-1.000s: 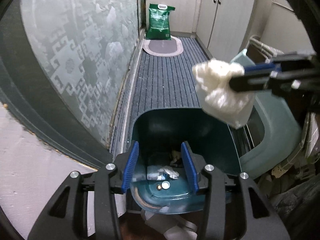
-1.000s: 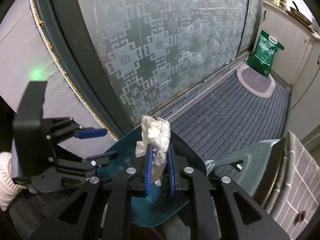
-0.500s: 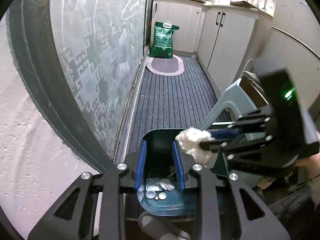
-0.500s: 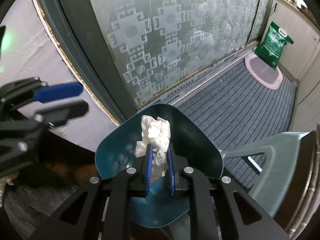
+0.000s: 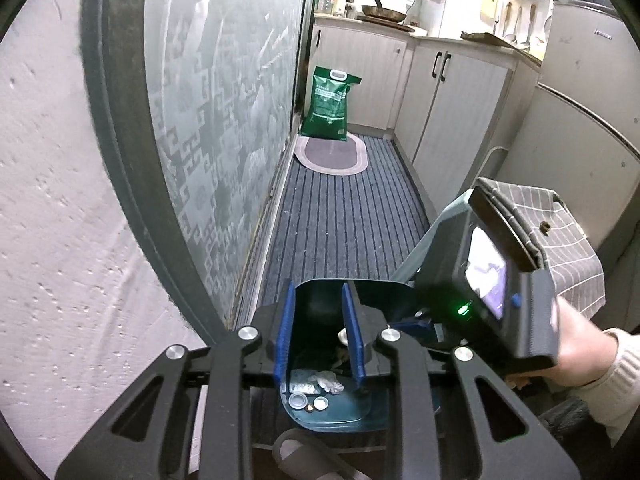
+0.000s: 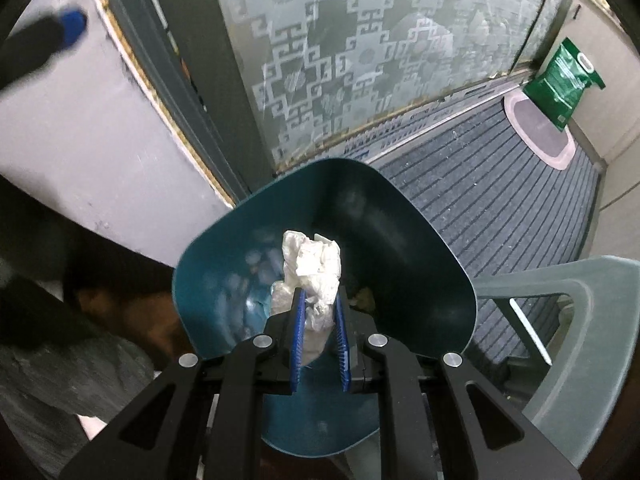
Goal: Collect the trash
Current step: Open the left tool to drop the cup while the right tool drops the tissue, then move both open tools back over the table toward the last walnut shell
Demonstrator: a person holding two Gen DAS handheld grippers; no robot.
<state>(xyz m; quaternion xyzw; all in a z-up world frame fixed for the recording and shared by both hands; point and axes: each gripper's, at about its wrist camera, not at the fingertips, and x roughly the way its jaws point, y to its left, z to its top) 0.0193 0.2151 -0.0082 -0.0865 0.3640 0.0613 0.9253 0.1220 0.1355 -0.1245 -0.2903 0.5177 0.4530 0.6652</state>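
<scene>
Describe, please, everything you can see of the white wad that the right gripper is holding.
The wad is crumpled white tissue or thin plastic, creased and slightly glossy. It stands upright, pinched low down between the blue pads of the right gripper, with its bulk rising above the fingertips. It hangs over the open mouth of the teal bin, apparently touching only the pads. In the left wrist view just a small white bit shows beside a finger of the left gripper.

Teal bin (image 6: 408, 248) mouth open above; glass door (image 6: 340, 52) close behind bin, grey chair (image 6: 580, 320) beside bin, striped floor mat (image 5: 344, 216) beyond bin clear.
</scene>
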